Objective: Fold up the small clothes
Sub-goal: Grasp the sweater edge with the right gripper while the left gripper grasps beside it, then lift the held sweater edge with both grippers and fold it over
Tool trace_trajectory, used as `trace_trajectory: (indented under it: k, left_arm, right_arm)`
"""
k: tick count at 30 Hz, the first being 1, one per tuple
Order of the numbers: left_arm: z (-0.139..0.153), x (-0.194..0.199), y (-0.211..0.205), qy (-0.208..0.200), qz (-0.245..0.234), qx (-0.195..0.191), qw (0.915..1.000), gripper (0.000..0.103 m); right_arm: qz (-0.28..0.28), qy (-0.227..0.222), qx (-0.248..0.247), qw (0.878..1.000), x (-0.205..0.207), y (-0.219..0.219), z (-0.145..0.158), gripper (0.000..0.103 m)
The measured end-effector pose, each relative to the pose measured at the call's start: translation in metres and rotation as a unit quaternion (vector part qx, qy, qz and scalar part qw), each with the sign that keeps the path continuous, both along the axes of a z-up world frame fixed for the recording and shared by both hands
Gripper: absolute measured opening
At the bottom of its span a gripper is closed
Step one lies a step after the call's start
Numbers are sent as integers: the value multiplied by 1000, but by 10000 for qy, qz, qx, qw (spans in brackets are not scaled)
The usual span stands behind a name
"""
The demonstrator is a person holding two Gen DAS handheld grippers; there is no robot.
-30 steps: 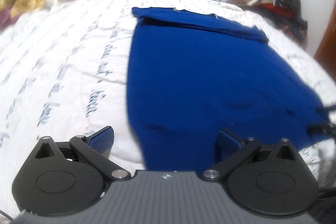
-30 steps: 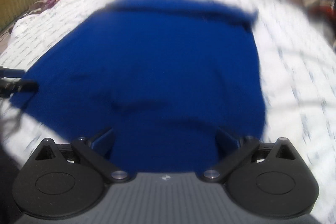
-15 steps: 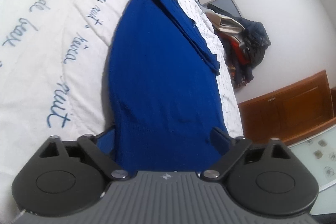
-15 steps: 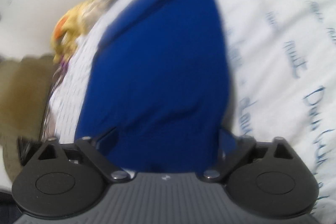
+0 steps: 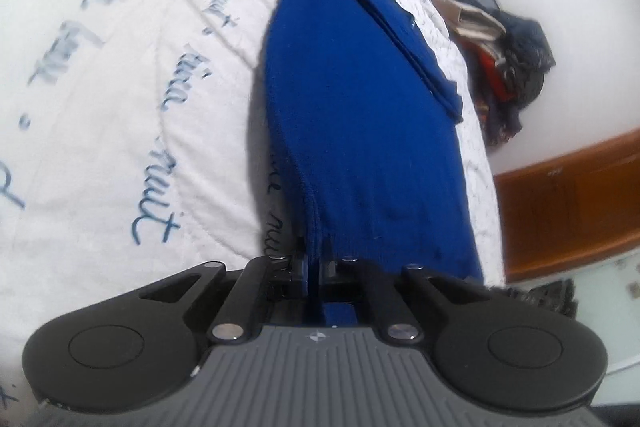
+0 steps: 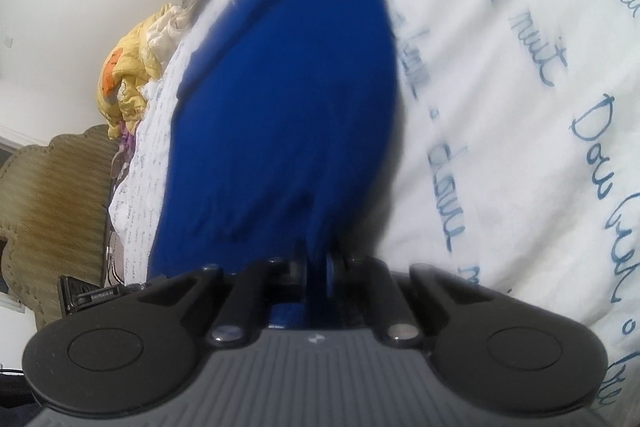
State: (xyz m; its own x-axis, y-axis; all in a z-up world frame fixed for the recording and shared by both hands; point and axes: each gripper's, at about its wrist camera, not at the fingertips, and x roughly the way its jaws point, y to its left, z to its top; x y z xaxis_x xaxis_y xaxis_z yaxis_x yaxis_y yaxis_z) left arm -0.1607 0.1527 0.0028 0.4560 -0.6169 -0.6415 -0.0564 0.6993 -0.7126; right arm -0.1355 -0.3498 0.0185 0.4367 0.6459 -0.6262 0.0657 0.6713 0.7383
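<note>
Bed (image 5: pixel 120 87), white quilt with blue script, runs ahead of both sets of jaws. Blue garment (image 5: pixel 360 115) lies spread on it, stretching forward from the jaws; its near edge is lifted. Left gripper (image 5: pixel 314 267): jaws closed, pinching garment's near edge. Right gripper (image 6: pixel 318 267): jaws likewise clamped on that edge.

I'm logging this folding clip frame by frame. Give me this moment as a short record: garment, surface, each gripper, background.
garment: blue garment, spread on the bed, its far edge folded over
surface: white quilt with blue handwriting print
left gripper: shut on the garment's near edge
right gripper: shut on the near edge too
background: clothes pile by the wall; yellow bundle
</note>
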Motion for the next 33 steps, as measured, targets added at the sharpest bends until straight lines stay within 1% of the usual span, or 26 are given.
trace_trajectory:
  k: [1, 3, 6, 8, 9, 11, 13, 14, 16, 17, 19, 20, 21, 22, 23, 24, 25, 26, 27, 28, 29, 30, 31, 32, 33]
  left_arm:
    - [5, 3, -1, -87, -79, -49, 9999, 4]
    - [24, 16, -2, -397, -214, -213, 9988, 4]
    - [58, 54, -3, -1051, -258, -365, 9935, 4]
    - [78, 93, -3, -1489, -267, -492, 9873, 4]
    - [87, 112, -6, -1681, -245, -474, 9843, 4]
    - [101, 161, -11, -2041, -154, -299, 9784, 4]
    - [107, 213, -17, -2173, -41, -246, 9758, 4]
    - [109, 240, -22, -2245, 20, -146, 9744, 4]
    - [105, 286, -32, -2284, 123, 11, 9735, 4]
    - [102, 308, -37, -2342, 168, 188, 9719, 4]
    - [94, 346, -45, -2286, 287, 384, 9724, 4]
    - [89, 362, -51, -2285, 310, 577, 9713, 4]
    - [81, 379, -55, -2151, 320, 780, 9729, 4]
    - [70, 396, -55, -1871, 310, 883, 9779, 7]
    - [61, 407, -54, -1595, 455, 1033, 9807, 14]
    - [58, 409, -45, -1483, 664, 1097, 9806, 21]
    - [55, 404, -39, -1482, 862, 1057, 9795, 45]
    - [55, 393, -30, -1548, 1054, 930, 9779, 77]
    - [55, 377, -21, -1692, 1284, 834, 9736, 89]
    - [58, 362, -12, -1902, 1532, 786, 9665, 103]
    - [59, 340, -4, -2017, 1685, 773, 9618, 102]
    - [60, 325, 1, -1962, 1676, 750, 9632, 102]
    - [58, 312, 5, -1811, 1632, 753, 9669, 101]
    - [52, 298, 7, -1633, 1587, 826, 9702, 99]
    - [44, 286, 10, -1467, 1538, 924, 9728, 98]
  right_arm:
    - [-50, -43, 140, 9999, 1, -3, 2, 7]
    - [-126, -246, 469, 9985, 10, -7, 7, 7]
    - [-277, -704, 884, 9932, 43, -16, 24, 7]
    - [-414, -1074, 1149, 9867, 76, -21, 36, 7]
    - [-478, -1245, 1280, 9828, 97, -25, 41, 7]
    - [-636, -1513, 1360, 9770, 144, -32, 51, 7]
    - [-783, -1610, 1406, 9738, 197, -39, 53, 7]
    - [-858, -1615, 1376, 9735, 224, -42, 52, 7]
    - [-1018, -1518, 1351, 9738, 271, -46, 46, 7]
    - [-1096, -1476, 1304, 9743, 294, -48, 42, 7]
    - [-1339, -1373, 1141, 9748, 335, -47, 31, 7]
    - [-1442, -1284, 1161, 9743, 353, -48, 23, 11]
    - [-1593, -1103, 1236, 9732, 370, -49, 12, 11]
    - [-1749, -817, 1235, 9734, 385, -48, 1, 15]
    - [-1854, -563, 1182, 9739, 398, -44, -9, 34]
    - [-1946, -378, 1118, 9738, 403, -42, -14, 58]
    - [-2028, -405, 1073, 9725, 401, -40, -13, 63]
    - [-2126, -648, 1023, 9696, 393, -37, -8, 67]
    - [-2256, -963, 887, 9654, 382, -36, 2, 76]
    - [-2367, -1268, 709, 9607, 367, -38, 13, 84]
    - [-2420, -1497, 554, 9571, 349, -40, 22, 95]
    - [-2414, -1644, 381, 9556, 330, -41, 29, 97]
    - [-2300, -1684, 161, 9584, 313, -44, 32, 97]
    - [-2096, -1593, -121, 9647, 300, -46, 32, 97]
    - [-1868, -1407, -496, 9710, 287, -44, 29, 97]
